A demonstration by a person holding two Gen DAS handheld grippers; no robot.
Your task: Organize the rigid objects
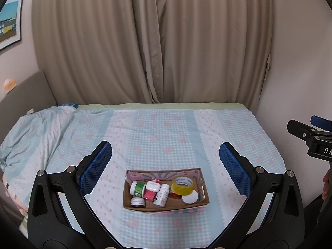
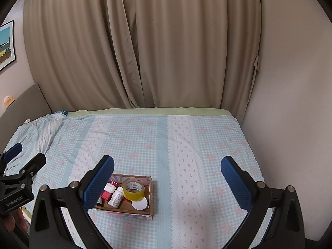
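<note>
A shallow cardboard box (image 1: 203, 195) lies on the bed, also in the right wrist view (image 2: 151, 188). It holds a yellow tape roll (image 1: 182, 185) (image 2: 133, 190), a white pill bottle (image 1: 161, 195) (image 2: 116, 197), a green-labelled jar (image 1: 137, 188), a white earbud case (image 1: 153, 186), a red box (image 1: 149, 195), a small dark jar (image 1: 137, 202) and a white lid (image 1: 190, 197) (image 2: 139, 203). My left gripper (image 1: 165, 164) is open and empty, above and behind the box. My right gripper (image 2: 167, 176) is open and empty, to the right of the box; its left finger hides the box's left part.
The bed has a blue checked sheet (image 1: 166, 132) with a bunched quilt (image 1: 31, 132) at the left. Beige curtains (image 1: 153, 41) hang behind it and a wall (image 2: 290, 103) runs along the right. The right gripper's body (image 1: 311, 139) shows at the left view's right edge.
</note>
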